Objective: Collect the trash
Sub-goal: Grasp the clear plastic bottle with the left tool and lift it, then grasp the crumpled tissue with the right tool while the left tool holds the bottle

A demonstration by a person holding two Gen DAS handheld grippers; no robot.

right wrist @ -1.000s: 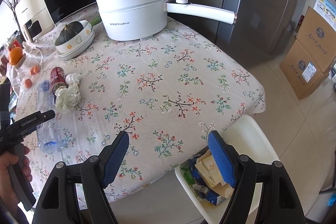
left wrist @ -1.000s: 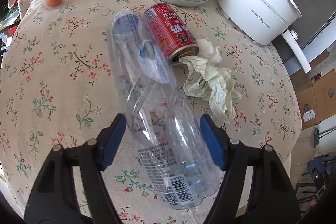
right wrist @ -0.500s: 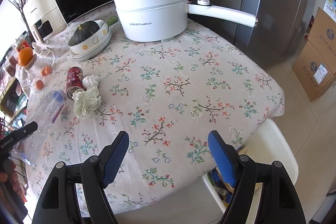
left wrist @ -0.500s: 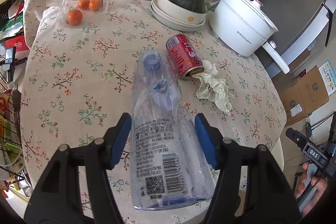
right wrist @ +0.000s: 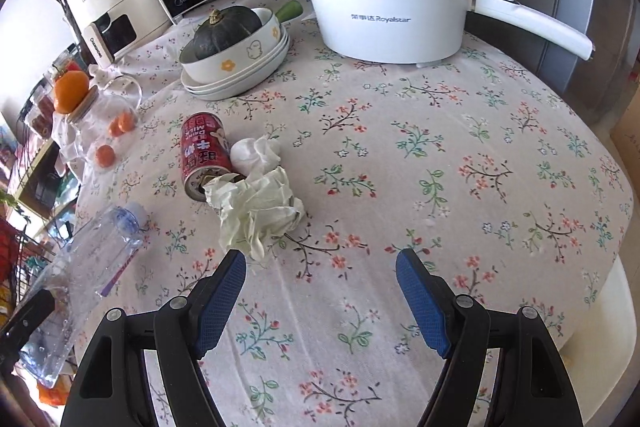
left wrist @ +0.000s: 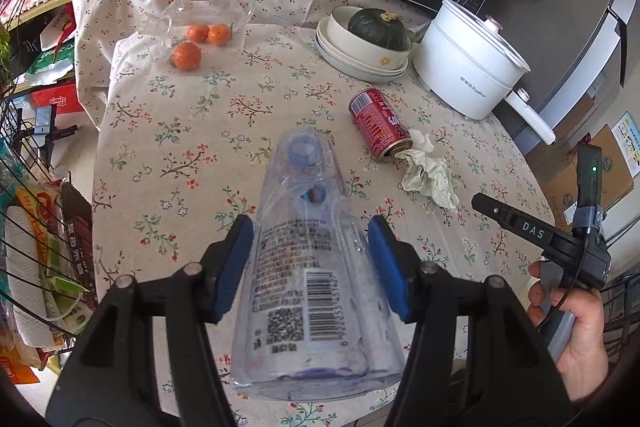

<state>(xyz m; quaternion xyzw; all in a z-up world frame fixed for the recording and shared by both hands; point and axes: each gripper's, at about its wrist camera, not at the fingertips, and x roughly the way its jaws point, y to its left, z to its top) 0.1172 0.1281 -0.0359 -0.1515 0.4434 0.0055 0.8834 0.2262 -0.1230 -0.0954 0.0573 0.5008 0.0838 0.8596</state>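
A clear plastic bottle [left wrist: 304,307] with a blue cap hangs tilted above the flowered tablecloth [left wrist: 192,131], cap pointing away. My left gripper [left wrist: 310,247] has its blue pads pressed on the bottle's sides, jaws still closing. The same bottle [right wrist: 92,259] shows at the left of the right wrist view. A red drink can [right wrist: 202,155] lies on its side beside a crumpled tissue [right wrist: 256,211]. My right gripper [right wrist: 320,267] hovers open just short of the tissue, nothing between its fingers.
At the back stand a white electric pot [right wrist: 384,15] with a long handle and stacked bowls [right wrist: 236,67] holding a dark squash. A glass jar [left wrist: 204,15] with oranges sits far left. A white bin's rim [right wrist: 614,319] shows beyond the table's right edge.
The left gripper narrowed onto the bottle and lifted it off the table, drawing back. The right gripper swung from over the bin to over the table, close to the tissue.
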